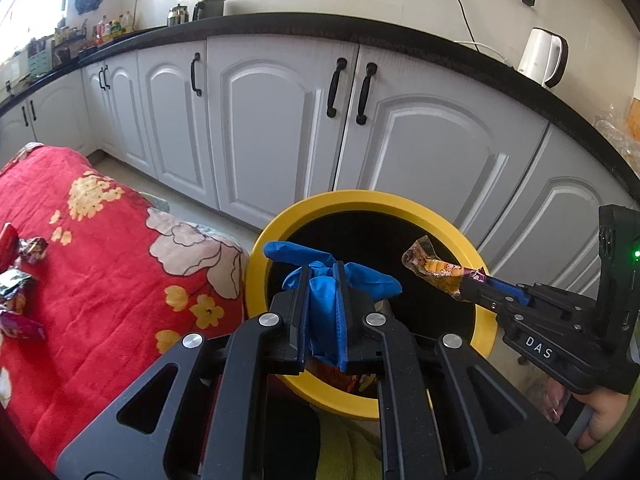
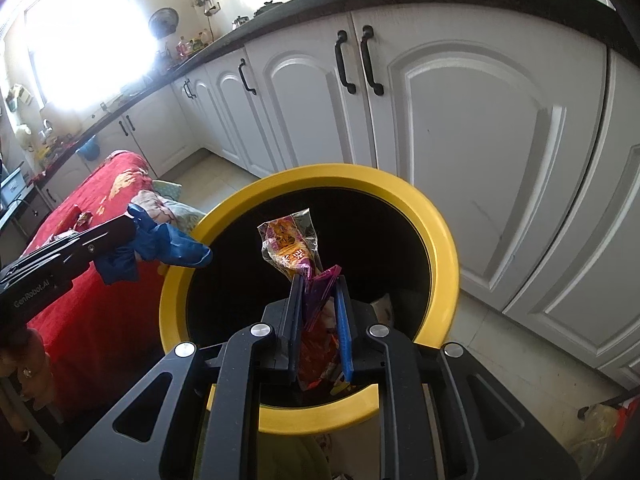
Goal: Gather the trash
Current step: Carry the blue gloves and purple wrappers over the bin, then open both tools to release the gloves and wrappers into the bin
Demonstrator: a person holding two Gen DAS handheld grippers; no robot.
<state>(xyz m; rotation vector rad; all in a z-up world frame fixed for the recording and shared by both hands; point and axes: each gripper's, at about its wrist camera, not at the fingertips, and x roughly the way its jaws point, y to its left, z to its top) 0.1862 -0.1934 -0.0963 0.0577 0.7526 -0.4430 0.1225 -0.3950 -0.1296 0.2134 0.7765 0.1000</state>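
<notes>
1. Jaws of the left gripper [image 1: 323, 276] are clamped on a crumpled blue glove [image 1: 326, 280], which bulges out past both pads, at centre of the left wrist view.
2. Jaws of the right gripper [image 2: 319, 284] are pinched on a snack wrapper [image 2: 290, 246], orange and purple with a clear crinkled end that sticks up past the tips.
3. Both pieces hang over the dark mouth of a yellow-rimmed bin [image 2: 436, 216]; the glove sits over its left rim, the wrapper nearer the middle.
4. Inside the bin, low in the right wrist view, more coloured wrappers [image 2: 320, 356] lie at the bottom.
5. Left of the bin, a red floral cloth [image 1: 104, 248] covers a raised surface, just beside the rim.
6. On that cloth, at the left edge of the left wrist view, several loose wrappers [image 1: 18, 280] lie together.
7. Behind the bin stand white cabinet doors [image 1: 276, 120] with black handles under a dark table [image 1: 360, 34].
8. A white kettle [image 1: 544, 58] stands on it at upper right.
</notes>
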